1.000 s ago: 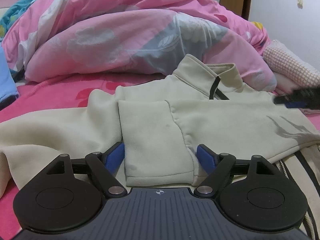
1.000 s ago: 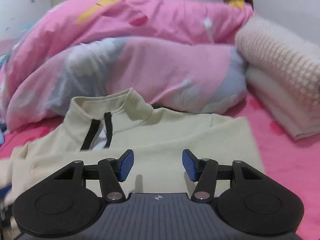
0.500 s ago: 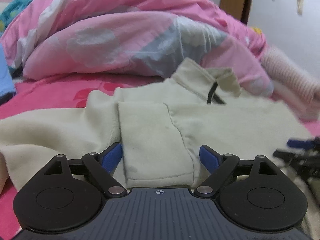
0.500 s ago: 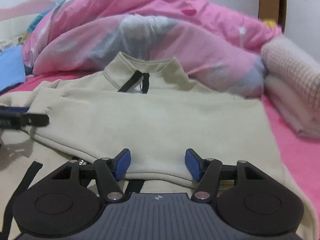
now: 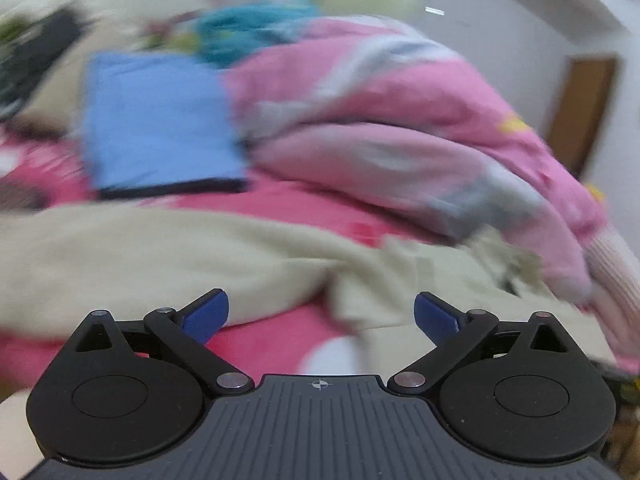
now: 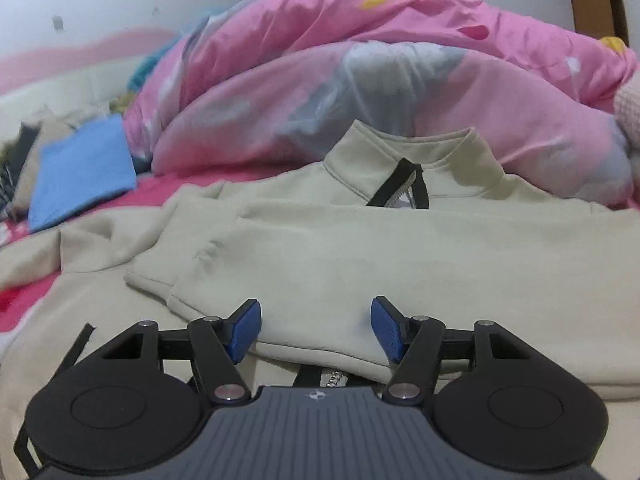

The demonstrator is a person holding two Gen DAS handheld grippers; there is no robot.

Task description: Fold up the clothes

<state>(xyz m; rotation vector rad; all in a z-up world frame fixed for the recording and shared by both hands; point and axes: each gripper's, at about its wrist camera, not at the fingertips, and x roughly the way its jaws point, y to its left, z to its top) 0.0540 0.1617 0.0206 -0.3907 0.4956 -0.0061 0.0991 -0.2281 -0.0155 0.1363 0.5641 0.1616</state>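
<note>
Both jaws spread: left gripper [image 5: 321,314] opening over beige sweatshirt [image 6: 360,248], right gripper [image 6: 316,326] straddling its fold.

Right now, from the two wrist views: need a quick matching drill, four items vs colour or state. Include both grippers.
Items:
1. jacket
2. folded cloth
3. duvet
4. left gripper

Descriptions:
A. pink, bunched in a heap behind the garment
B. jaws opening wide, nothing between the pads
C. beige, zip collar, one sleeve folded across the front
D. light blue, flat on the bed beside the heap

The right gripper is extra: open, over the sleeve's edge.

Pairs: 1-C, 2-D, 3-A, 4-B
</note>
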